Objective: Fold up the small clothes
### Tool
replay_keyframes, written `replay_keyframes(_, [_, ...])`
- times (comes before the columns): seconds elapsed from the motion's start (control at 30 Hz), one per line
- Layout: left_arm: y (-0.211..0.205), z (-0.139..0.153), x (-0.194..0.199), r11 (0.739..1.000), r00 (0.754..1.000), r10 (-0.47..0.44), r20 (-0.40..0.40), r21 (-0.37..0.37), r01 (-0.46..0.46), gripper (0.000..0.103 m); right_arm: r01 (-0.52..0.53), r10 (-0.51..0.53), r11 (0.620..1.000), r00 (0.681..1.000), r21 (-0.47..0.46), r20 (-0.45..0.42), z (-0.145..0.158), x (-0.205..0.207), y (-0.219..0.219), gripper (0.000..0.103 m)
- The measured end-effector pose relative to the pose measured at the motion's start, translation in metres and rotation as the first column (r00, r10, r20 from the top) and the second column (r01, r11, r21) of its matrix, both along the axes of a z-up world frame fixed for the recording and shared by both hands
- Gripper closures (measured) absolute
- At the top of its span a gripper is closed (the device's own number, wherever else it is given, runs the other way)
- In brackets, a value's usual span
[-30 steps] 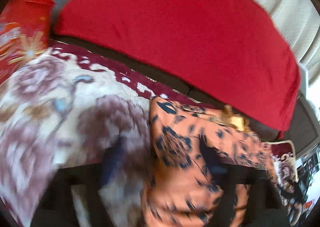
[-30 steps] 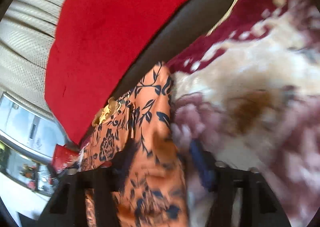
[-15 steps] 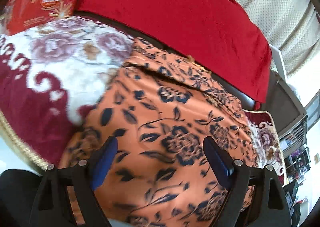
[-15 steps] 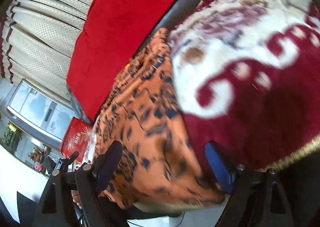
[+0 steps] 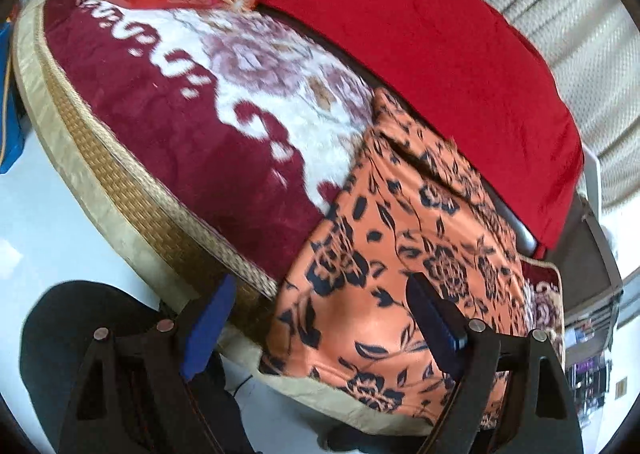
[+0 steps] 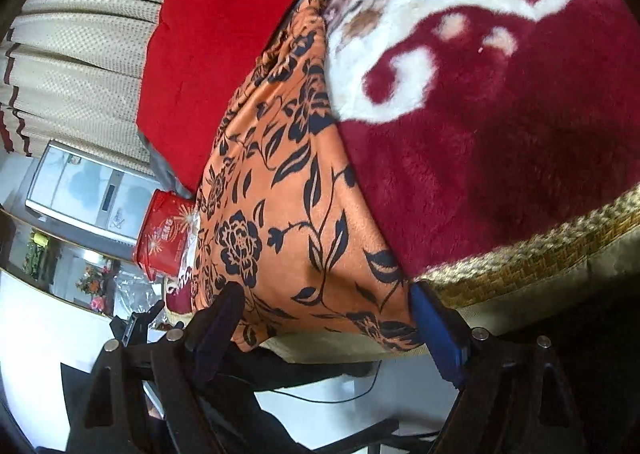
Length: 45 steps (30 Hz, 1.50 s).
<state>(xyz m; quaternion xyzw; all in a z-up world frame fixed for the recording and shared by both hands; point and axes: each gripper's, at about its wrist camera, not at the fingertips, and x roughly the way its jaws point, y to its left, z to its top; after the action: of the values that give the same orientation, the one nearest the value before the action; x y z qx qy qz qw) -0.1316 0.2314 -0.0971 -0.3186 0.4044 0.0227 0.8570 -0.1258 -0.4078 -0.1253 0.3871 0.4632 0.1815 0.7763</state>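
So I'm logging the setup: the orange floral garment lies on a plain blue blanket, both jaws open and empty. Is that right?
Not quite. The orange floral garment lies on a maroon and white floral blanket, not a plain blue one, as the left wrist view shows. Both the left gripper and right gripper have open, empty jaws.

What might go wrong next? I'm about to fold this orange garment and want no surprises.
1. The garment hangs over the front edge of the blanket; a tug could slide it to the floor.
2. Both claws, left and right, are open with nothing gripped, so a shallow pinch at the hem may slip.
3. The right claw sits where garment meets blanket and could catch the plush too.
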Motion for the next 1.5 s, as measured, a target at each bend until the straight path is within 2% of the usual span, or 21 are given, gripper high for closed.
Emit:
replay_keyframes(0.13, [-0.016,-0.005,0.006,0.993,0.996,-0.083,-0.044,0.08,0.086,0.016,-0.039,0.039,0.999,0.999,-0.031,0.006,-0.002,0.003,0.012,0.016])
replay_keyframes(0.23, [-0.026,-0.009,0.011,0.984,0.991,-0.106,-0.086,0.138,0.117,0.016,-0.047,0.047,0.999,0.998,-0.007,0.039,0.001,-0.001,0.01,0.016])
replay_keyframes(0.3, [-0.027,-0.017,0.017,0.982,0.984,-0.11,-0.14,0.141,0.13,0.016,-0.053,0.05,0.998,0.996,0.029,0.078,0.005,-0.004,0.007,0.017])
replay_keyframes(0.33, [-0.025,-0.02,0.018,0.984,0.982,-0.11,-0.155,0.125,0.129,0.016,-0.051,0.047,0.998,0.995,0.045,0.088,0.005,-0.005,0.005,0.017])
replay_keyframes(0.43, [-0.013,-0.037,0.021,0.996,0.978,-0.084,-0.191,0.009,0.088,0.016,-0.039,0.032,0.997,0.995,0.07,0.097,0.006,-0.008,0.001,0.017])
replay_keyframes(0.53, [-0.008,-0.049,0.021,0.996,0.977,-0.084,-0.197,-0.041,0.077,0.019,-0.036,0.028,0.996,0.995,0.083,0.099,0.006,-0.009,-0.002,0.017])
replay_keyframes(0.6, [-0.005,-0.057,0.019,0.993,0.976,-0.098,-0.195,-0.087,0.082,0.041,-0.027,0.019,0.996,0.996,0.089,0.09,0.005,-0.012,-0.007,0.017])
replay_keyframes(0.63, [-0.003,-0.061,0.018,0.99,0.975,-0.103,-0.196,-0.117,0.081,0.043,-0.02,0.012,0.995,0.997,0.093,0.082,0.004,-0.013,-0.009,0.017])
replay_keyframes(0.7, [-0.001,-0.065,0.016,0.986,0.978,-0.099,-0.186,-0.154,0.07,0.043,-0.002,-0.005,0.994,0.998,0.109,0.068,0.001,-0.018,-0.018,0.017])
replay_keyframes(0.83, [-0.001,-0.066,0.013,0.985,0.981,-0.096,-0.17,-0.159,0.069,0.041,0.015,-0.019,0.995,0.999,0.098,0.041,-0.002,-0.021,-0.022,0.017])
replay_keyframes(0.9, [0.0,-0.069,0.012,0.982,0.98,-0.093,-0.177,-0.176,0.062,0.029,0.007,-0.009,0.997,1.0,0.08,0.02,-0.004,-0.02,-0.02,0.017])
replay_keyframes(1.13, [-0.004,-0.069,0.012,0.982,0.98,-0.114,-0.161,-0.165,0.087,0.027,-0.012,0.007,0.999,0.996,-0.051,-0.094,-0.013,-0.01,-0.008,0.018])
replay_keyframes(1.17, [-0.004,-0.069,0.012,0.982,0.981,-0.118,-0.156,-0.167,0.092,0.029,-0.022,0.016,0.998,0.994,-0.061,-0.108,-0.015,-0.009,-0.006,0.02])
replay_keyframes(1.2, [-0.005,-0.068,0.012,0.979,0.981,-0.125,-0.147,-0.176,0.098,0.033,-0.036,0.028,0.997,0.992,-0.064,-0.121,-0.017,-0.007,-0.004,0.032])
replay_keyframes(1.23, [-0.004,-0.066,0.011,0.974,0.982,-0.139,-0.126,-0.195,0.113,0.042,-0.047,0.039,0.997,0.991,-0.059,-0.127,-0.018,-0.005,-0.002,0.057])
replay_keyframes(1.27, [-0.004,-0.064,0.009,0.969,0.982,-0.153,-0.11,-0.212,0.128,0.067,-0.06,0.053,0.997,0.99,-0.051,-0.133,-0.02,-0.004,0.001,0.069])
replay_keyframes(1.3, [-0.003,-0.063,0.007,0.964,0.981,-0.167,-0.102,-0.227,0.14,0.081,-0.071,0.063,0.996,0.988,-0.055,-0.139,-0.021,-0.003,0.004,0.077])
replay_keyframes(1.4, [-0.002,-0.053,0.002,0.967,0.984,-0.161,-0.074,-0.213,0.142,0.086,-0.071,0.067,0.997,0.993,-0.039,-0.099,-0.012,-0.005,0.01,0.09])
replay_keyframes(1.5, [-0.002,-0.046,0.0,0.972,0.987,-0.154,-0.047,-0.188,0.143,0.086,-0.045,0.045,0.999,0.998,0.011,-0.033,0.002,-0.013,0.005,0.09])
